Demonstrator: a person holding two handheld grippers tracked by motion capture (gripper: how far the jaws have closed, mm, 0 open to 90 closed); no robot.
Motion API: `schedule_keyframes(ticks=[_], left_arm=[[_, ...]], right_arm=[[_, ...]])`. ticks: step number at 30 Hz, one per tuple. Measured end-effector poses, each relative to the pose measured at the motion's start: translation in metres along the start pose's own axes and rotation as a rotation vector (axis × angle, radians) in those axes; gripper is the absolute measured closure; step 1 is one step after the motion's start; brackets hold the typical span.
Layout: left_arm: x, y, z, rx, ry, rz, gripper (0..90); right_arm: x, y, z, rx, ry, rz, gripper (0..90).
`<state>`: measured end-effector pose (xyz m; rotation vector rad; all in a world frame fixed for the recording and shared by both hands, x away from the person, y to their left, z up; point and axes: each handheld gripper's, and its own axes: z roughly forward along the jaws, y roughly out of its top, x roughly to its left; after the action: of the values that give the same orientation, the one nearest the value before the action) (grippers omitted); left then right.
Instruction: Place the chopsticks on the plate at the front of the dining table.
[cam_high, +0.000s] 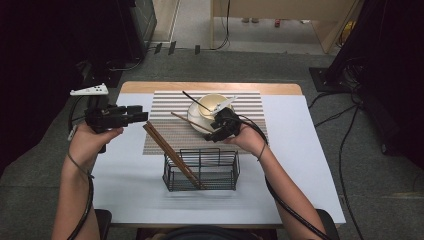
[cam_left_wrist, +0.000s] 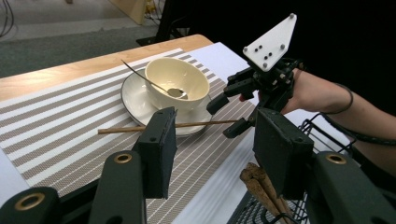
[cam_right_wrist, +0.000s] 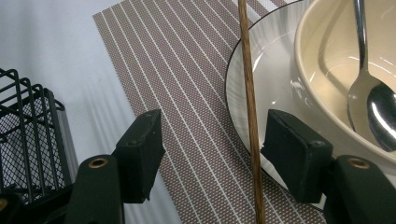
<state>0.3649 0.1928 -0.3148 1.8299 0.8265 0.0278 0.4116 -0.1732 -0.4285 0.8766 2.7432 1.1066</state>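
A cream bowl (cam_high: 212, 104) (cam_left_wrist: 177, 80) (cam_right_wrist: 327, 60) holding a metal spoon (cam_high: 196, 101) (cam_left_wrist: 161, 87) (cam_right_wrist: 373, 102) stands on a white plate (cam_high: 194, 119) (cam_left_wrist: 135, 95) (cam_right_wrist: 275, 60). A single wooden chopstick (cam_high: 190, 122) (cam_left_wrist: 140, 128) (cam_right_wrist: 249, 93) lies across the plate's rim and the striped placemat (cam_high: 250, 107). It runs between the jaws of my right gripper (cam_high: 214, 129) (cam_left_wrist: 229, 115) (cam_right_wrist: 212, 140), close to one pad; the jaws stand apart and do not press on it. My left gripper (cam_high: 137, 115) (cam_left_wrist: 212, 135) hovers over the table's left side, open with nothing between its pads.
A black wire basket (cam_high: 220, 172) (cam_right_wrist: 28, 140) stands at the front middle with brown chopsticks (cam_high: 172, 155) (cam_left_wrist: 261, 186) leaning out to the left. White sheet (cam_high: 300, 150) covers the table around the placemat. Cables trail from both hands.
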Motion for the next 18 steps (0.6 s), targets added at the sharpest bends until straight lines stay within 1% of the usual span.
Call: schedule_keyframes(ticks=[1,3,5,7,11,13,14,18], left_arm=[[0.0,0.0,-0.001,0.002,-0.009,-0.004,49.5],[-0.003,0.001,-0.001,0.005,-0.023,0.006,49.9],[-0.005,0.001,0.0,0.017,-0.037,0.012,51.3],[-0.006,0.0,0.002,0.039,-0.045,0.019,53.8],[-0.007,0.0,0.003,0.066,-0.074,0.011,60.7],[-0.01,0.0,0.005,0.079,-0.089,0.019,61.6],[-0.011,0.0,0.005,0.086,-0.089,0.024,62.1],[-0.012,0.0,0.009,0.106,-0.108,0.028,66.1]], right_arm=[[0.0,0.0,0.0,0.001,-0.001,0.002,38.0],[0.0,0.0,0.0,0.001,-0.001,0.003,38.0],[0.0,0.0,0.0,0.002,0.0,0.003,38.0],[0.0,0.0,0.001,0.002,0.0,0.003,38.0],[0.0,0.0,0.0,0.003,-0.001,0.003,38.0],[-0.001,0.0,0.0,0.002,-0.001,0.003,38.0],[-0.001,0.0,0.0,0.001,-0.001,0.003,38.0],[-0.001,0.0,0.0,0.001,-0.002,0.003,38.0]])
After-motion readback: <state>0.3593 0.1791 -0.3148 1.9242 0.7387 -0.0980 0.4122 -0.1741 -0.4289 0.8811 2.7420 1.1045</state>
